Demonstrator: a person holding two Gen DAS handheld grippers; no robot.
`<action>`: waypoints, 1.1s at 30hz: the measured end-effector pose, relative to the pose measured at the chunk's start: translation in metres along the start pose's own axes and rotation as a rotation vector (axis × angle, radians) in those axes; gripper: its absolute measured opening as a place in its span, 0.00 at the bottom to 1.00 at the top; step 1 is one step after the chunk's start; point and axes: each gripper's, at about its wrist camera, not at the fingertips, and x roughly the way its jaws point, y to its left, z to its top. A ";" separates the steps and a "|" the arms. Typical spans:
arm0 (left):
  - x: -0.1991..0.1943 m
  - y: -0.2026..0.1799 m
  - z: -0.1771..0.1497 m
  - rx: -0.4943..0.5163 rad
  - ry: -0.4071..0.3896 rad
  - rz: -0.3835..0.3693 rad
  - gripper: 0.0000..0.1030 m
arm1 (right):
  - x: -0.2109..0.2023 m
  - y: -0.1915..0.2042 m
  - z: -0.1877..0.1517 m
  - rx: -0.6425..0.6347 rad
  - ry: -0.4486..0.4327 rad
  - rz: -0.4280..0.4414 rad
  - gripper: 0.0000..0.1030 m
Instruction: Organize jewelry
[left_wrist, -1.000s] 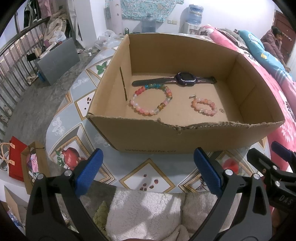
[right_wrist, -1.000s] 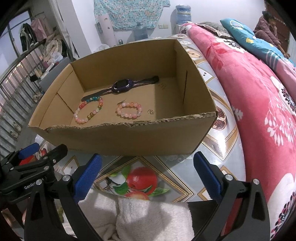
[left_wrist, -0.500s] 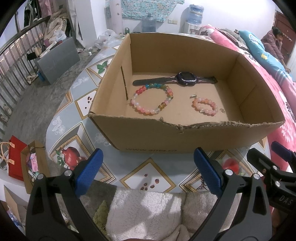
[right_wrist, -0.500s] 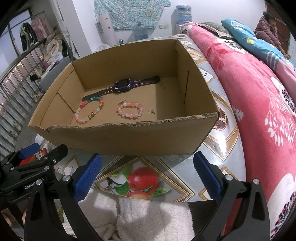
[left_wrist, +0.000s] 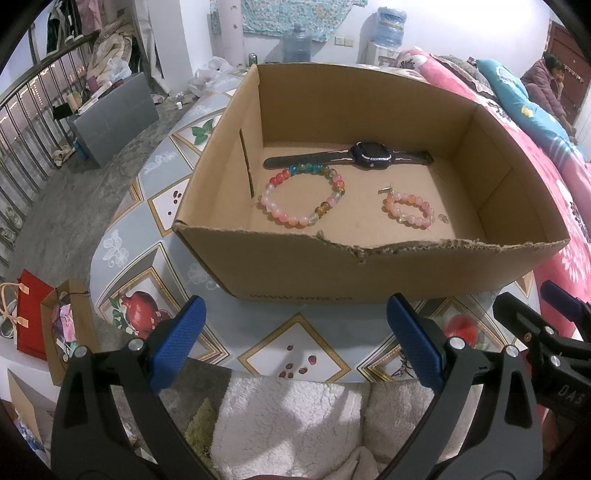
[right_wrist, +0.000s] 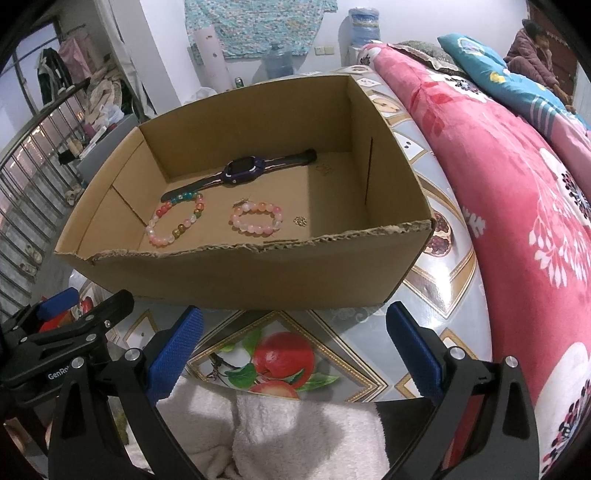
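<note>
Since the earlier frames almost nothing has moved: both cameras have only crept a little, and the jewelry lies where it lay before.

In the left wrist view the open brown cardboard box (left_wrist: 369, 273) fills the middle of the frame, standing on a round table with a grey, fruit-patterned cover (left_wrist: 295, 354). On the floor of the box, toward the back, lies the dark smartwatch with a long black strap (left_wrist: 371, 155), stretched flat from left to right. Just in front of it, at the centre left, is the large bracelet of pink, red, blue and amber beads (left_wrist: 301, 197); its upper beads touch or nearly touch the strap. To the right of it, apart, lies the small bracelet of pale pink beads (left_wrist: 408, 208), and just beside that, further right, a tiny gold-coloured ornament (left_wrist: 443, 218).

The left gripper (left_wrist: 295, 341) is at the bottom of the frame, over the near edge of the table. Its blue padded fingers (left_wrist: 177, 343) are spread wide and hold nothing. The right gripper (left_wrist: 546, 332) shows at the lower right edge of this view.

In the right wrist view the right gripper (right_wrist: 295, 349) also stands wide apart and empty at the bottom of the frame, in front of the box. A pink flowered blanket (right_wrist: 517, 192) fills the right side. White fluffy cloth (right_wrist: 303, 435) is seen at the bottom centre.
</note>
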 end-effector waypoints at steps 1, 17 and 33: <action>0.000 0.000 -0.001 0.001 0.000 0.000 0.92 | 0.000 0.000 0.000 0.001 0.000 0.000 0.94; 0.002 -0.003 -0.001 0.003 0.010 -0.004 0.92 | 0.000 0.000 -0.001 0.003 0.002 0.001 0.94; 0.000 -0.004 0.000 0.004 0.007 -0.005 0.92 | 0.000 0.001 -0.002 0.001 0.000 0.000 0.94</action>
